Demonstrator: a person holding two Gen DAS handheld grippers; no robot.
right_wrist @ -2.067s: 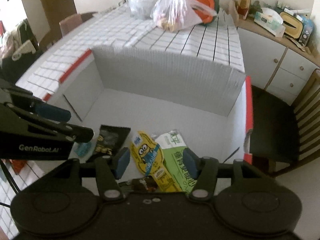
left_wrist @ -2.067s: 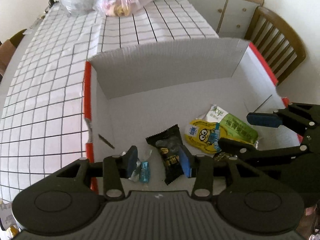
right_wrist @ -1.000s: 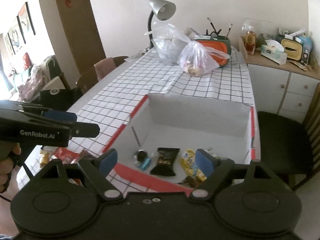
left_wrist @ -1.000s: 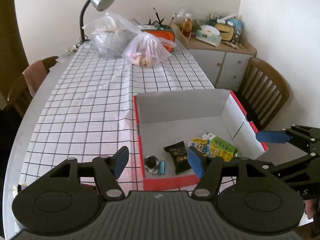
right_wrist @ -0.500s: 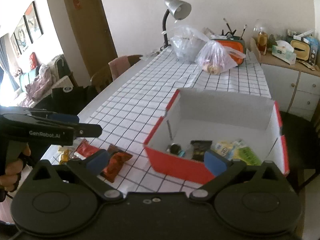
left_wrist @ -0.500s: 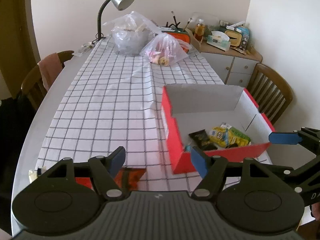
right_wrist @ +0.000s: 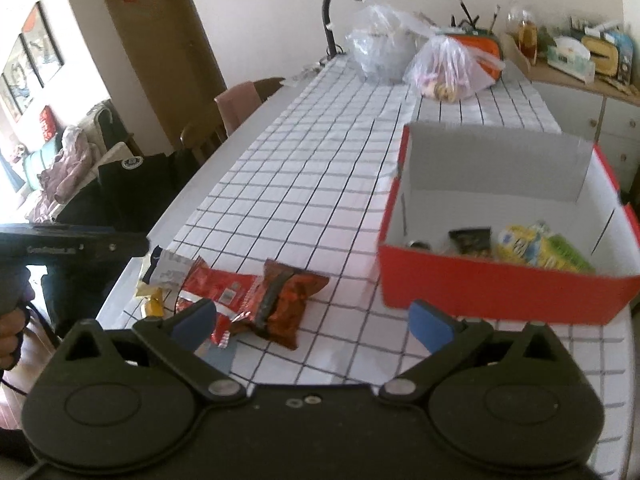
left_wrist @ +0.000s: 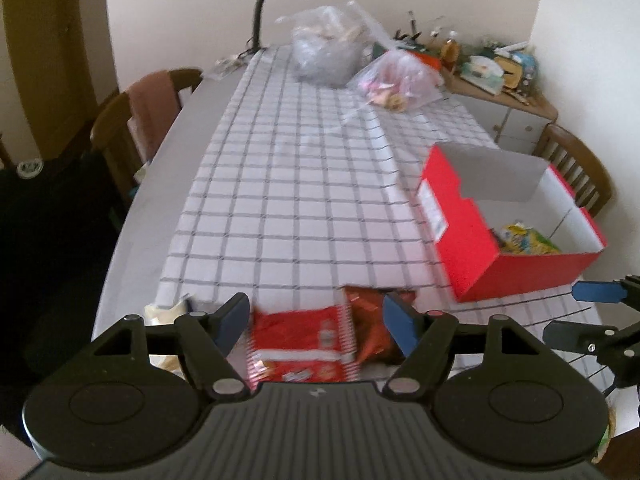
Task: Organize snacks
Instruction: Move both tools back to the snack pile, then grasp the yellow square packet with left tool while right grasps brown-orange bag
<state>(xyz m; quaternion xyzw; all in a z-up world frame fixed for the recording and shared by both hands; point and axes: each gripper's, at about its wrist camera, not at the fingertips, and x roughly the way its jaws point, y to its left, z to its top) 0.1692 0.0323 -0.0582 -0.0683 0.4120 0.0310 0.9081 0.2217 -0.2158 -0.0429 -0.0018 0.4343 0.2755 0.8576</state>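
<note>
We hold both grippers tilted downward over the near end of the tabletop. The left gripper hangs above a red snack packet and a dark red-brown snack bag lying side by side on the checked cloth; its fingers stand well apart, roughly two-thirds of the way out, with nothing pressed between them. The right gripper has its fingers spread as wide as they go and holds nothing; the same dark red-brown snack bag and red snack packet lie just ahead of it, beside a few small wrappers at the cloth's edge. A hand grips the left gripper's handle at the left of the right wrist view. The red box, off to the right, holds a yellow pack, a green pack and a black pack. A second ago both grippers looked down into the box; now the box has slid to the right and the loose snacks have come under the fingers, and the right fingers have widened
</note>
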